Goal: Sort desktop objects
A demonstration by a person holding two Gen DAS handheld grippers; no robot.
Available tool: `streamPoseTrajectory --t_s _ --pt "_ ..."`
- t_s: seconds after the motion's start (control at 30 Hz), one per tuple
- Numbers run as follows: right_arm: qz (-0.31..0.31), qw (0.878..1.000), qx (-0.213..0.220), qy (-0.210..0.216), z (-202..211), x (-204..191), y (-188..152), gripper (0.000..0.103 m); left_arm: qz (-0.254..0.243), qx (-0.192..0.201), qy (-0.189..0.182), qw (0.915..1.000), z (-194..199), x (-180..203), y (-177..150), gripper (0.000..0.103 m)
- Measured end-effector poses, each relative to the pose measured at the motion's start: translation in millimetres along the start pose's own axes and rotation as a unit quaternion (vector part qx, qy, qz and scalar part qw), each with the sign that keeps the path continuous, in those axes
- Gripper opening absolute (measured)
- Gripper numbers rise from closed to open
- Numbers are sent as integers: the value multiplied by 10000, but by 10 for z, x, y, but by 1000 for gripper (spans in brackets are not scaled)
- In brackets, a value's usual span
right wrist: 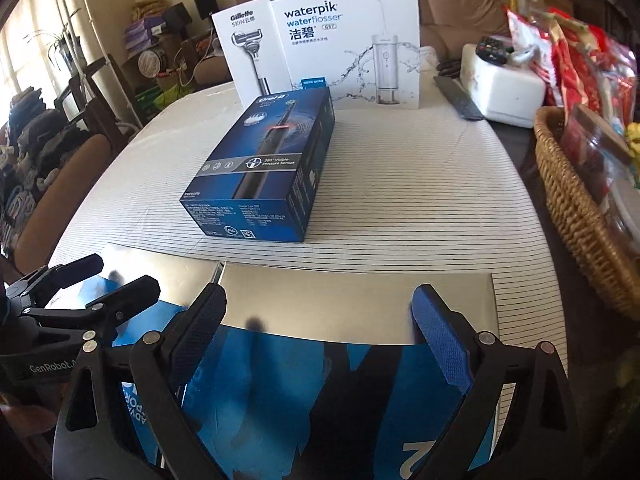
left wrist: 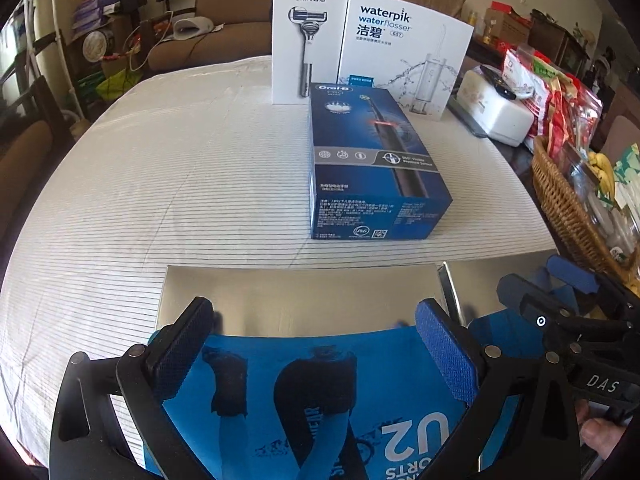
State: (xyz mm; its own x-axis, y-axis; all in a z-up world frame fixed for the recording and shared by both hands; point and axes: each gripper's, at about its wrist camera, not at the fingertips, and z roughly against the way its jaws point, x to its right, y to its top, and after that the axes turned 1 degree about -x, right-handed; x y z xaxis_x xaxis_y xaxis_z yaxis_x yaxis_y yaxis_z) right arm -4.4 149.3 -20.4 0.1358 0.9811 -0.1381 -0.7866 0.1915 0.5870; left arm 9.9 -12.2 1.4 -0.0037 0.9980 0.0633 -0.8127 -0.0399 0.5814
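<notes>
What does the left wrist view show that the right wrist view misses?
Only the left wrist view: yellow bananas in the woven wicker basket.

Only the right wrist view: a white coat stand and a brown wooden chair at the table's left.

Both: the blue Oral-B toothbrush box, white Gillette box, white Waterpik box, and two shiny silver boxes nearest the camera.

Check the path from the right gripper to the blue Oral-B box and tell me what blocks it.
Nothing visible does. The right gripper, open and empty, hovers over a silver box; beyond it, bare striped tablecloth runs up to the Oral-B box.
</notes>
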Motion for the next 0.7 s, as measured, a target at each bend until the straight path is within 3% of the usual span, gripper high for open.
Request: streamPoseTrajectory --t_s 0.1,0.33,0.7 --pt "-4 9997 -84 -221 -46 24 35 103 -55 19 177 9998 -29 35 8 103" --pt "218 9974 -244 -649 -151 -19 49 103 -28 -18 316 9995 -90 22 65 103" --pt "210 9972 -243 -678 -158 -20 42 103 -22 -18 326 9995 -87 16 71 103"
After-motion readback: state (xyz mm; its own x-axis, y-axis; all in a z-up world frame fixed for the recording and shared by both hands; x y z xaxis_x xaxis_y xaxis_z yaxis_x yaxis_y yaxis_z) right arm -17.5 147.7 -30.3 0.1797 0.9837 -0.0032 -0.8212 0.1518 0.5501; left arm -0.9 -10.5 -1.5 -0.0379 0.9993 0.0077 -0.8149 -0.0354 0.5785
